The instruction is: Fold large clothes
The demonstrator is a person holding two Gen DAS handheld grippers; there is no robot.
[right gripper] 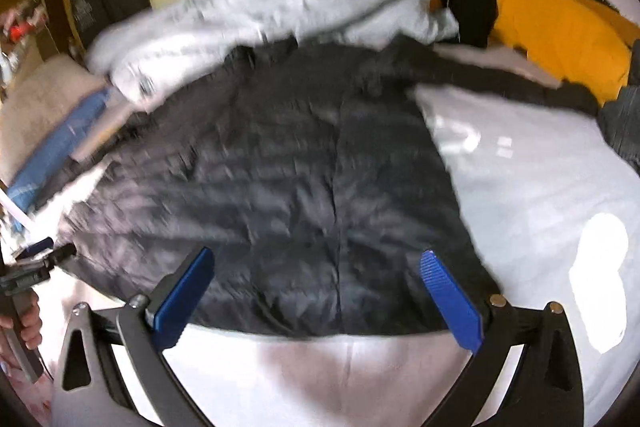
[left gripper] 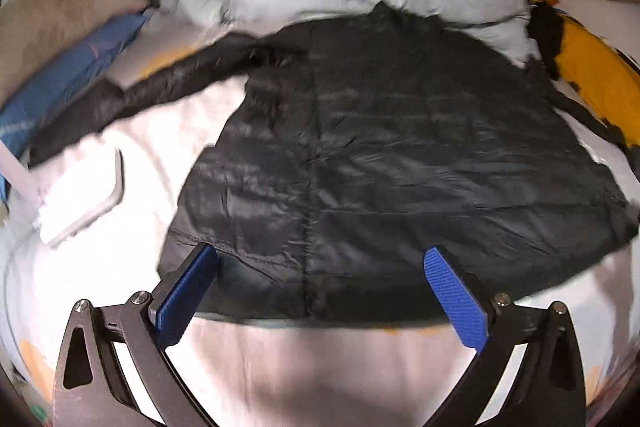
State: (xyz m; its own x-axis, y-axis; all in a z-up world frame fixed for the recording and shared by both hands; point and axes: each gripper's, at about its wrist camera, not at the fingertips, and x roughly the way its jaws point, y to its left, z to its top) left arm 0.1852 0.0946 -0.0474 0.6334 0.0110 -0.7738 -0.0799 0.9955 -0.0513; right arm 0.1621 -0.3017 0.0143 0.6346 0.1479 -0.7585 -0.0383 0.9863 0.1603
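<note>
Left wrist view: black jacket spread flat on white bedsheet, both grippers' fingers apart.

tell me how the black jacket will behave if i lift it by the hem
The jacket looks thin and quilted, so probably light and floppy, sagging between grip points. Its sheen suggests slippery fabric. The spread sleeve would likely trail.

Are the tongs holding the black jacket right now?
No. Both the left tongs and the right tongs are open above the black jacket, gripping nothing.
</note>
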